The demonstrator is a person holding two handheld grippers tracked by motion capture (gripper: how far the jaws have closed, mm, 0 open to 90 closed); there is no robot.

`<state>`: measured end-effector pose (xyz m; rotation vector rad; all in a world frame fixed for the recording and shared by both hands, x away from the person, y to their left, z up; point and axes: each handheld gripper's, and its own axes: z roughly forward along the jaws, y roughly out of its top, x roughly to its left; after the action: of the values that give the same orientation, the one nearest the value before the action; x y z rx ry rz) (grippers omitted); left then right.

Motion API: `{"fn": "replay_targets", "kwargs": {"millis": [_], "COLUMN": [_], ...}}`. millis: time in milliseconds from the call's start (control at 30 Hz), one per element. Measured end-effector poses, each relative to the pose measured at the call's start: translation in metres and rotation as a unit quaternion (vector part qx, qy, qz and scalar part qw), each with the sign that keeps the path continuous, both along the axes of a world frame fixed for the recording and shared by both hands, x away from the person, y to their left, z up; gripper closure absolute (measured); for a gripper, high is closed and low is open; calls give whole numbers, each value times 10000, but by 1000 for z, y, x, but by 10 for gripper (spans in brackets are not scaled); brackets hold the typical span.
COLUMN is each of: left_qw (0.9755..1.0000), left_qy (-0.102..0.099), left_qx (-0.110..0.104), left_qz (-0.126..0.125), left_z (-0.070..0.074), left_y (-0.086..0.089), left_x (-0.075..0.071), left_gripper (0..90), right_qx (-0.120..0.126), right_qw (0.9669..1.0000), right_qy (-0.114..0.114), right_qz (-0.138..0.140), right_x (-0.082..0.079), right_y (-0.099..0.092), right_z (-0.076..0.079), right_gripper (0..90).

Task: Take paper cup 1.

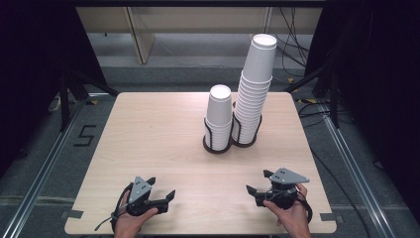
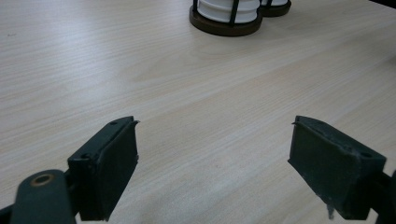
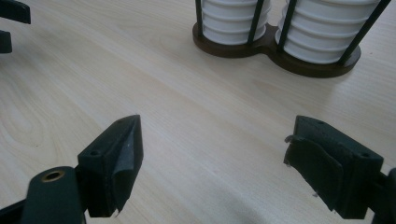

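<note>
Two stacks of white paper cups stand in a dark twin-ring holder at the table's middle right. The short stack is on the left and the tall stack leans beside it on the right. My left gripper lies near the front edge at the left, held by a hand. Its jaws stand wide open over bare wood. My right gripper sits near the front edge at the right, open as well, with nothing between its fingers. The holder lies ahead of it.
The light wooden table has broad bare wood left of the holder and between the grippers. Black stand legs flank the table's far corners. Cables trail on the floor at the back right.
</note>
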<state>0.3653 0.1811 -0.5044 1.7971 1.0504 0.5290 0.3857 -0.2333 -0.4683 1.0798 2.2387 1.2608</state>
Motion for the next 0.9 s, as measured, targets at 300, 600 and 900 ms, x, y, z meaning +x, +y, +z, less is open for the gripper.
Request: {"fn": "replay_targets", "kwargs": {"millis": [300, 600, 900], "left_qw": [10000, 10000, 10000], "left_qy": [3, -13, 16], "left_qx": [-27, -78, 0], "left_qz": [5, 9, 1], "left_z": [0, 0, 1], "left_y": [-1, -1, -2], "left_x": [0, 0, -1], "left_gripper": [148, 149, 149], "right_qx": [6, 112, 140], "right_qw": [10000, 9998, 9993], "right_qy": [-22, -125, -352], "right_qz": [-83, 56, 55], "right_x": [1, 9, 22], "right_y": [2, 7, 18], "right_z": [2, 6, 27], "right_gripper": [188, 188, 190]}}
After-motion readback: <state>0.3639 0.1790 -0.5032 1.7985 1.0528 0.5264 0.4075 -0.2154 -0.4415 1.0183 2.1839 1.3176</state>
